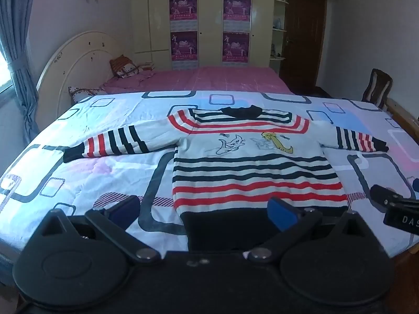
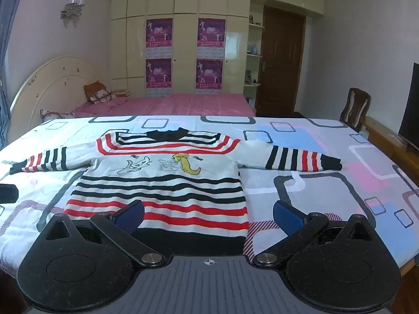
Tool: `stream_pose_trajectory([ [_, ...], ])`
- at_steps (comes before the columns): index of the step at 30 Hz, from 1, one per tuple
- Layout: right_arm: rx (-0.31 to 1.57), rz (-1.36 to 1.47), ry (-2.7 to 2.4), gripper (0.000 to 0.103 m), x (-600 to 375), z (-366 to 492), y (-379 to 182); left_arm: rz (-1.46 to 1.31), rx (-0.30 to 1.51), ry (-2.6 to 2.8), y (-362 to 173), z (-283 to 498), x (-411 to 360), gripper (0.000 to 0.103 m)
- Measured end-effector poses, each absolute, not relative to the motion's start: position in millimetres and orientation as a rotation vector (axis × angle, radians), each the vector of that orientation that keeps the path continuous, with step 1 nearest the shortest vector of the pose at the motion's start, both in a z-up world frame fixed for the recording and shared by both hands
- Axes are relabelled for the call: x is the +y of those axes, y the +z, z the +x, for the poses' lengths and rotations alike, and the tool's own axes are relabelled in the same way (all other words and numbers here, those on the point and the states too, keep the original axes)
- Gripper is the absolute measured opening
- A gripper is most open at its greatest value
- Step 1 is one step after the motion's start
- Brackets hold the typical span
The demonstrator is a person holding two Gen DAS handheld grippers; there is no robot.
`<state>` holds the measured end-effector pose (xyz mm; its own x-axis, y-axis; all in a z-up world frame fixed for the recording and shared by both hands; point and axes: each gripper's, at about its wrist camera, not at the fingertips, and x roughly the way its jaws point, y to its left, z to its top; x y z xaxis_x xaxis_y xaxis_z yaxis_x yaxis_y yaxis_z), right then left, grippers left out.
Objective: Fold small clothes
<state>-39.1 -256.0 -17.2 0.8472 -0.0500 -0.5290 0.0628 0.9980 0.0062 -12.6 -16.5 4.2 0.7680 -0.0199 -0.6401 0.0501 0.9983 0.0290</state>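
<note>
A small striped sweater point(image 1: 248, 157) lies flat and spread on the patterned sheet point(image 1: 104, 104), both sleeves out to the sides, black hem nearest me, cartoon animals on the chest. It also shows in the right wrist view point(image 2: 162, 183). My left gripper point(image 1: 207, 212) is open and empty, hovering just before the hem's left part. My right gripper point(image 2: 209, 214) is open and empty, hovering before the hem's right corner. The right gripper's tip point(image 1: 392, 204) shows at the right edge of the left wrist view. The left gripper's tip point(image 2: 7, 193) shows at the left edge of the right wrist view.
The sheet point(image 2: 314, 196) covers a table. Behind it stand a pink bed point(image 1: 209, 78) with a white headboard and pillows, a wardrobe with posters point(image 1: 209, 26), a brown door point(image 1: 303, 39) and a wooden chair point(image 1: 377, 86). A dark screen point(image 2: 411, 104) stands at the right.
</note>
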Motion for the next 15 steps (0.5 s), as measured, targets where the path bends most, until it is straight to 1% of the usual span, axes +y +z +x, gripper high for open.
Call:
stream_pose_trajectory([
  [15,0.557,0.044,-0.06,0.103,-263.0,-37.2,-19.9,0.044,0.695,-0.021,3.0,-8.6,-19.0,0.103],
])
